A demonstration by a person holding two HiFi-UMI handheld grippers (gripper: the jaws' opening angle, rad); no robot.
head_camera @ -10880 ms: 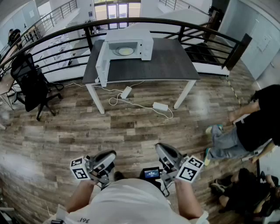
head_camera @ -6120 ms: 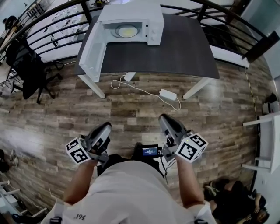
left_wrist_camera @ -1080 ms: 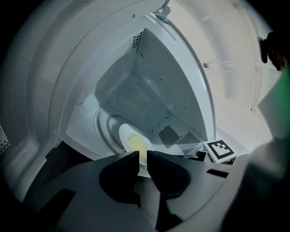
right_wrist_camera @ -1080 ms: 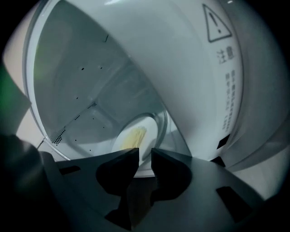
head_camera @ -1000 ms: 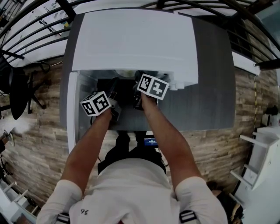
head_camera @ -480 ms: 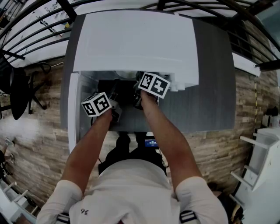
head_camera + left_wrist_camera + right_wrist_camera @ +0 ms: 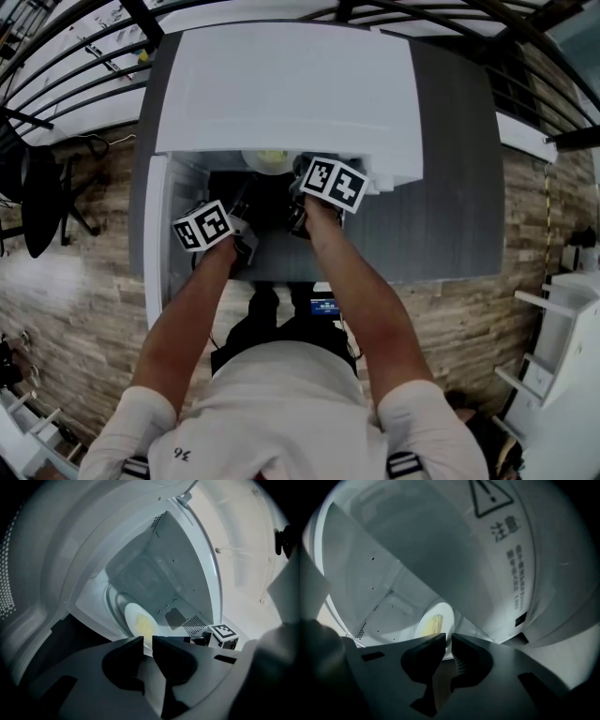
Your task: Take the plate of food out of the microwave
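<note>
Microwave (image 7: 281, 84) fills the dark table (image 7: 441, 225) from 10 to 1 o'clock, and bare tabletop lies open at 3 o'clock. Its door (image 7: 155, 234) stands swung out at 9 o'clock, walling that side. The casing top hides most of the plate (image 7: 265, 161); only a rim shows at 12 o'clock. Left gripper (image 7: 147, 641) and right gripper (image 7: 448, 641) each pinch the plate's near rim, jaws almost together. Yellow food (image 7: 143, 623) is blurred and its kind cannot be told.

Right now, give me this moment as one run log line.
left gripper: shut on plate | right gripper: shut on plate | plate: yellow food, in microwave | door: open
</note>
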